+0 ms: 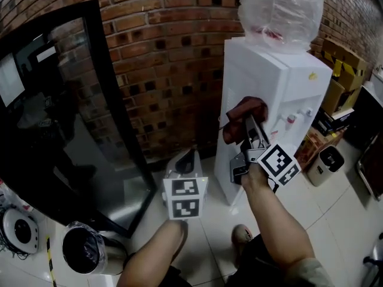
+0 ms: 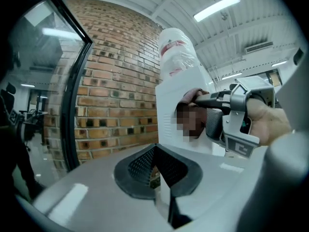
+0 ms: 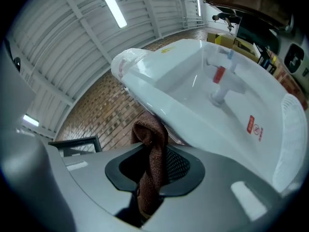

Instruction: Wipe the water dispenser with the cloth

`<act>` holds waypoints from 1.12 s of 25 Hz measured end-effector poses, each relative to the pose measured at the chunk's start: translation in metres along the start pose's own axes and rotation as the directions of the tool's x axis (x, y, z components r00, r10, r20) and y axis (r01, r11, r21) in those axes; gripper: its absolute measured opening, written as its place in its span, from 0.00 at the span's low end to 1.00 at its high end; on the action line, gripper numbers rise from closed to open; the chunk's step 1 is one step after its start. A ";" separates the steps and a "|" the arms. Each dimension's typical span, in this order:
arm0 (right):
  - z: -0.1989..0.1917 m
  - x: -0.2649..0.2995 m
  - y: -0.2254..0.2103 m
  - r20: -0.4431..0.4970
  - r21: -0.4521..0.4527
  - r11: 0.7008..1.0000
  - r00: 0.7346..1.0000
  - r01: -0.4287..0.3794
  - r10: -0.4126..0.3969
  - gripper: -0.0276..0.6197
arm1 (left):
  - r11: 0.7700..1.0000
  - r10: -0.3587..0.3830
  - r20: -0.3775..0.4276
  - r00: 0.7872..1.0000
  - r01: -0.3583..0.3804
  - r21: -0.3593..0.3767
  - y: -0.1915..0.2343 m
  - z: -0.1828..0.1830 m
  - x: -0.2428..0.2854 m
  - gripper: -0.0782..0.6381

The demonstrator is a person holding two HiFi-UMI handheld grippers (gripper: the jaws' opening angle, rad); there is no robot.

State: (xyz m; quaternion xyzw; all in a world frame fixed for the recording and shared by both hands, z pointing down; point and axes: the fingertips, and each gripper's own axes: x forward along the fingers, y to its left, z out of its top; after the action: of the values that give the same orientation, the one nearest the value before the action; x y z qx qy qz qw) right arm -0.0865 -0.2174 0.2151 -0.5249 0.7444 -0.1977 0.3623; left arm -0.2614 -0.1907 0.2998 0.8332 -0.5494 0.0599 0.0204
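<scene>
The white water dispenser [image 1: 281, 82] stands against the brick wall, with a plastic-wrapped bottle [image 1: 281, 11] on top. My right gripper [image 1: 248, 124] is shut on a brown cloth [image 1: 242, 115] and holds it against the dispenser's front left corner, beside the tap recess. In the right gripper view the cloth [image 3: 152, 149] hangs pinched in the gripper [image 3: 152, 170], just under the dispenser's edge [image 3: 193, 95]. My left gripper [image 1: 187, 159] hovers lower, left of the dispenser, jaws together and empty. In the left gripper view the gripper [image 2: 157, 170] points at the dispenser's side [image 2: 166, 115].
A tall black glass-door cabinet [image 1: 60, 118] stands at the left. Cardboard boxes [image 1: 341, 76] and a small white bin [image 1: 326, 163] sit right of the dispenser. A round black container [image 1: 84, 250] is on the tiled floor at the lower left.
</scene>
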 end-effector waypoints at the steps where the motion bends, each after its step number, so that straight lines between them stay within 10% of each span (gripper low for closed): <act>1: -0.008 -0.003 -0.008 -0.015 -0.016 1.000 1.000 0.016 -0.016 0.18 | 1.000 0.002 -0.008 1.000 -0.002 -0.005 0.001 -0.005 0.002 0.11; 18: -0.087 -0.039 -0.090 -0.163 -0.383 0.907 0.953 0.177 -0.255 0.18 | 1.000 -0.025 -0.117 0.993 0.027 0.012 -0.010 -0.073 0.038 0.11; 28: -0.148 -0.075 -0.157 -0.262 -0.470 0.847 0.876 0.250 -0.404 0.18 | 0.998 -0.065 -0.215 0.974 0.064 -0.012 -0.020 -0.135 0.057 0.11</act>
State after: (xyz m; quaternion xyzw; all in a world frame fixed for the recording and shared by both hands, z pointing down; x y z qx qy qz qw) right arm -0.0828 -0.2189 0.4442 -0.6675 0.7193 -0.1822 0.0616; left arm -0.2309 -0.2212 0.4408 0.8391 -0.5168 0.1478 0.0836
